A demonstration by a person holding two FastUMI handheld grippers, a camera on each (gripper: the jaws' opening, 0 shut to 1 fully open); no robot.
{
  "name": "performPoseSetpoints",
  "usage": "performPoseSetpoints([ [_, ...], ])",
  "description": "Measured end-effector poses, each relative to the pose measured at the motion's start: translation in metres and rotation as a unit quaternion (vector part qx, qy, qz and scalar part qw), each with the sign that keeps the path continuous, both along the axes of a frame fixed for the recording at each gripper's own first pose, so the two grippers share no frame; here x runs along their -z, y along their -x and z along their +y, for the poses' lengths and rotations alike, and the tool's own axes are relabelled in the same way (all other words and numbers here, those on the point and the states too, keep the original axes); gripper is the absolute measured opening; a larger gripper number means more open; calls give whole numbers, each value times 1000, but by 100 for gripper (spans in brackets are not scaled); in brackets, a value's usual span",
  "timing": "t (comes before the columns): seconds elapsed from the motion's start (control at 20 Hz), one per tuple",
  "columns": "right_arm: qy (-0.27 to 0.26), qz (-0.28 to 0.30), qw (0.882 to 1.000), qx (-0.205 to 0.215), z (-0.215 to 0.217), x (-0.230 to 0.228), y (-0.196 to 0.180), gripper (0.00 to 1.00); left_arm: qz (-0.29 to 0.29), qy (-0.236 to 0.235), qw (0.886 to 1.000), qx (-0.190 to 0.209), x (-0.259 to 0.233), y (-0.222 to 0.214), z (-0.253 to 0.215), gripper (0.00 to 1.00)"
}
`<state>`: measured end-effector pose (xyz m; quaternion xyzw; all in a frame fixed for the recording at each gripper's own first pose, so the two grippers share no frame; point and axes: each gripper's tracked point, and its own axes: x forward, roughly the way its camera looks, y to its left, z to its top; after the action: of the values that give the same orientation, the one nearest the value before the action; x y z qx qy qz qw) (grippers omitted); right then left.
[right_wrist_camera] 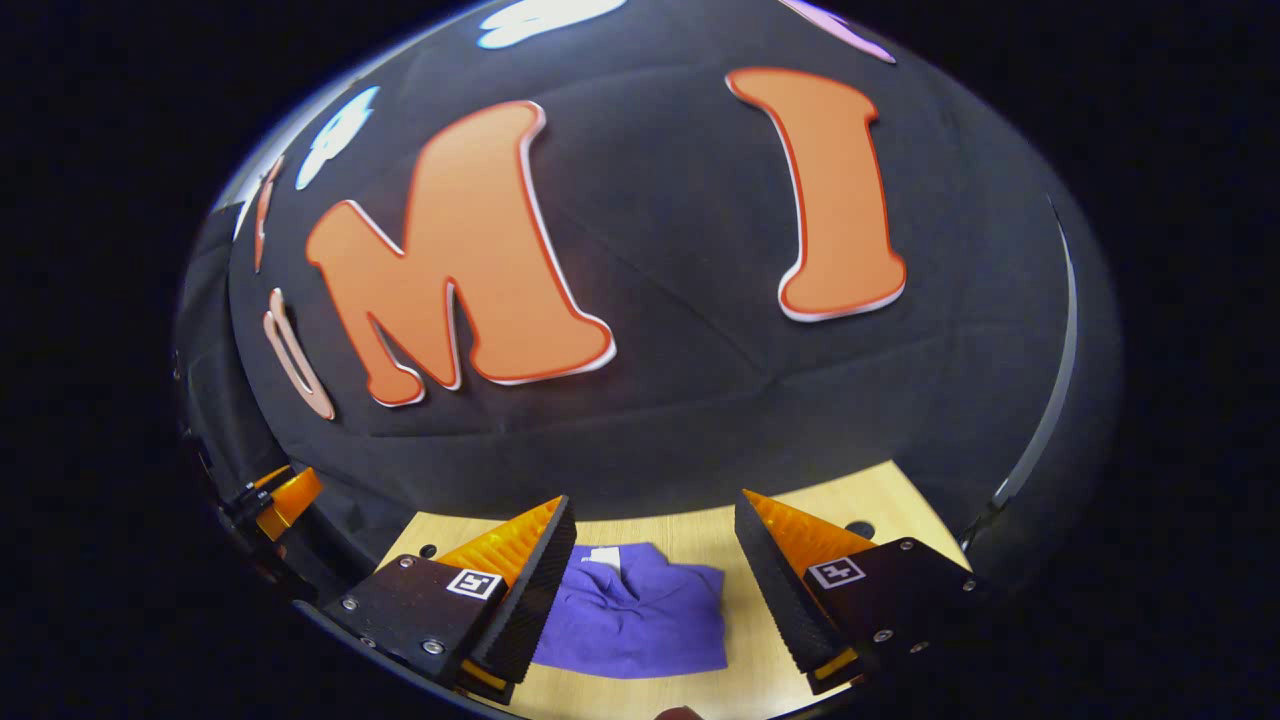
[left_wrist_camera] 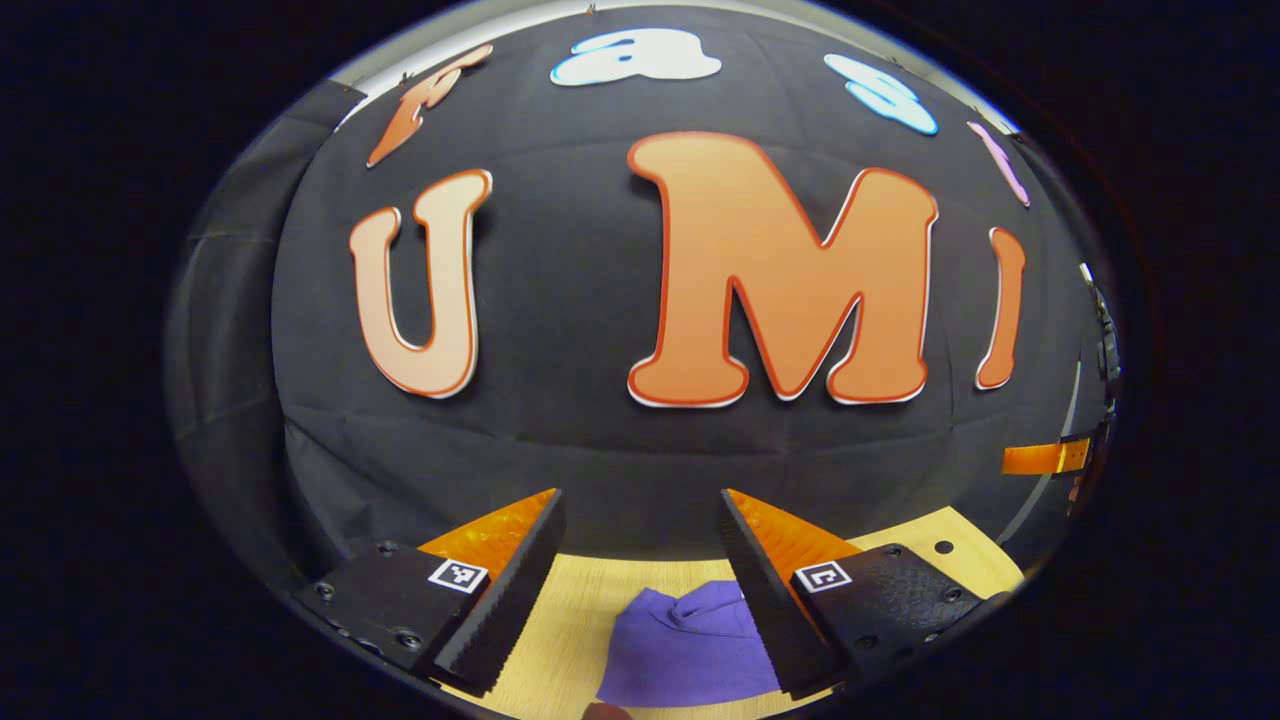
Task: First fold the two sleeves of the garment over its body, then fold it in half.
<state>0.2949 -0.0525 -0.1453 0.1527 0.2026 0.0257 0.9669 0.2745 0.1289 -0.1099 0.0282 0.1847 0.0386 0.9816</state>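
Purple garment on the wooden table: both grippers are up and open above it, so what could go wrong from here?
1. The purple cloth garment lies bunched in a compact heap, so the sleeves are hard to pick out; a finger may pinch several layers.
2. It sits near the front edge of the light wooden table; a tug might drag it off.
3. The left gripper and right gripper hang high, both open; descending blind could miss the cloth.
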Motion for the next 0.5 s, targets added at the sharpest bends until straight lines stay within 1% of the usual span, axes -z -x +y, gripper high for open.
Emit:
performPoseSetpoints([
  [0.05,12,-17,1000,5,0,-11,9,100,-11,1,1000,-2,-11,8,0,96],
  [0.1,21,-31,999,9,2,-21,17,95,-24,7,1000,0,-21,17,-2,95],
  [0.3,44,-88,995,17,9,-55,47,95,-60,4,998,13,-52,48,-10,95],
  [0.5,83,-142,986,33,16,-88,85,95,-92,2,995,26,-71,81,-21,95],
])
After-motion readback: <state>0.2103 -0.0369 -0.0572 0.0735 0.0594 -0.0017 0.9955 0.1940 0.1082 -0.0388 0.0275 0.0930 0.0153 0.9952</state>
